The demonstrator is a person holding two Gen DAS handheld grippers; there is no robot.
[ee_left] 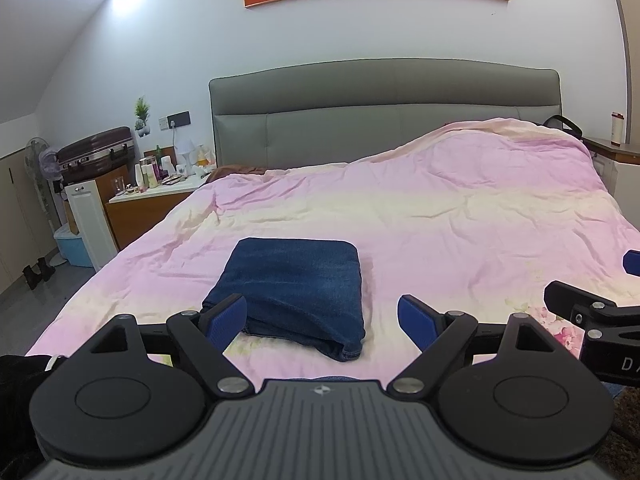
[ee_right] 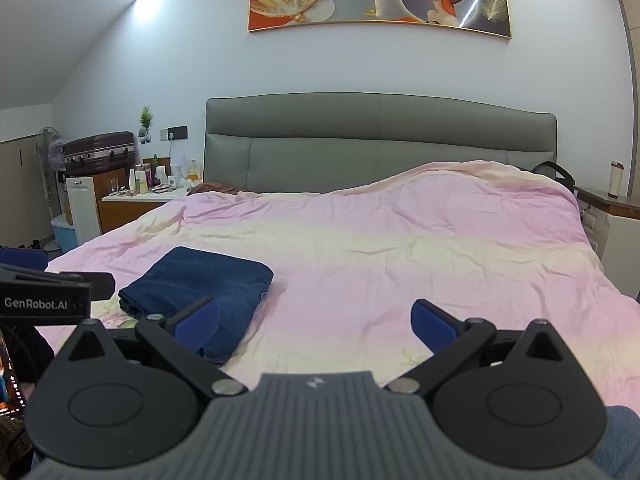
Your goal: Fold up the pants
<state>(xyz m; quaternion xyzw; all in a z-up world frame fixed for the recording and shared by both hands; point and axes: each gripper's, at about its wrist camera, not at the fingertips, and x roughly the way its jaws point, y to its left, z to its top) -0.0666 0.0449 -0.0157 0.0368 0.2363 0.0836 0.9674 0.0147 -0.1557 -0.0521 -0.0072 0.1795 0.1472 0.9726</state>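
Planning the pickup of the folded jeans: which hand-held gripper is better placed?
Left. The left hand-held gripper opens straight onto the folded jeans; the right hand-held gripper faces bare quilt beside them.

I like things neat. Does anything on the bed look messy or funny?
The jeans look neat, folded into a flat bundle on the quilt. The quilt is wrinkled and humps up near the headboard. Nothing looks spilled or broken.
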